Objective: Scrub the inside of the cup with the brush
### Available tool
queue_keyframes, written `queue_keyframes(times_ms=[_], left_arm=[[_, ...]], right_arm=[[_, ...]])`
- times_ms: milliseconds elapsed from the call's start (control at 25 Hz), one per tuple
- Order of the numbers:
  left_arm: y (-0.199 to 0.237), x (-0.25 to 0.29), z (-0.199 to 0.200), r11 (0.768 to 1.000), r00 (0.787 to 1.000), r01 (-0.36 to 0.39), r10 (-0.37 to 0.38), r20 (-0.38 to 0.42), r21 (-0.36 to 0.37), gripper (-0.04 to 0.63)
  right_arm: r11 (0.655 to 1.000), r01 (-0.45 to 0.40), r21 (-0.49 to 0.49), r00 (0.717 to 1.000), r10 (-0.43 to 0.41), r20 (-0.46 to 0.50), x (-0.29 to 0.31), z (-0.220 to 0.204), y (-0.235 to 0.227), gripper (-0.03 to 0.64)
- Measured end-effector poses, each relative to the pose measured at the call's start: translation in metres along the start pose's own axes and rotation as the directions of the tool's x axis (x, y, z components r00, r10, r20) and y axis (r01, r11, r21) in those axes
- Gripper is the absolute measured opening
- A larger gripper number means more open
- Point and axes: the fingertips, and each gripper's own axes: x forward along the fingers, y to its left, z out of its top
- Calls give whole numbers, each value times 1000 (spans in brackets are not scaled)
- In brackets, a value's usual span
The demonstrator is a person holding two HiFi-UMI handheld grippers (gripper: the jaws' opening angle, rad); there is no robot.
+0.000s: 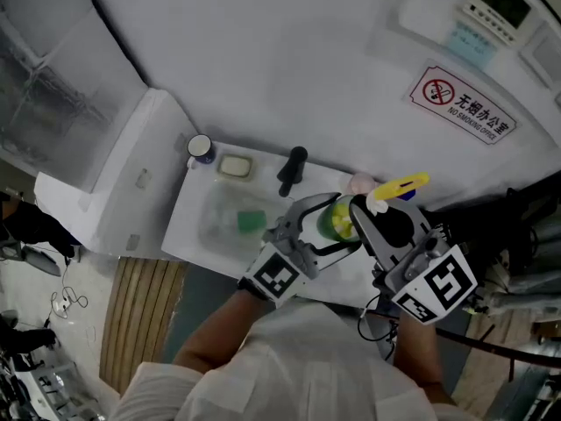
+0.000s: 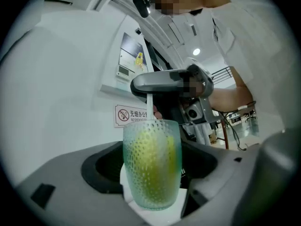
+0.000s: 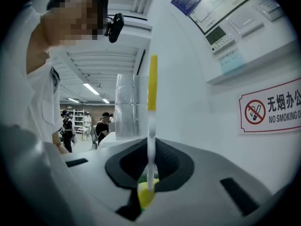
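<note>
Scrubbing seems midway: left gripper clamps the cup, jaws wide; right gripper pinches the brush, head inside.

Two hand-held grippers, one textured cup, one yellow-handled brush, one no-smoking sign, one small mug

Along the wall, a row stands on the white table: a small mug, a pale dish and a black handle. A green sponge lies mid-table. The front-left corner is bare. A white block closes the left end. Over the right end, your left gripper with the cup and your right gripper with the brush crowd together.
</note>
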Motion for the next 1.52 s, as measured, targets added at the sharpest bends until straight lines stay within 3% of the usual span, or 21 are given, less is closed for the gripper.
queue_keyframes(times_ms=[280,440,720,1000,1320,1520], left_arm=[[0,-3,-8,1000,1000,1,-1,-6,-23,348],[5,-5,-2,1000,1000,-7,8,6,-29,348],[3,-3,12,1000,1000,0,0,8,7,348],[-4,-4,5,1000,1000,10,-10,-6,0,348],[-6,-1,11,1000,1000,13,-13,3,4,348],[-6,-4,8,1000,1000,8,-8,-11,5,348]], right_arm=[[997,45,-61,992,-38,116,-9,50,3,21],[998,64,-23,983,-59,174,-14,57,-3,21],[998,37,46,994,-41,100,2,13,5,20],[996,84,42,969,-92,231,-22,58,-6,20],[993,63,101,989,-76,130,-9,11,-1,20],[994,46,94,985,-61,159,-17,31,1,20]])
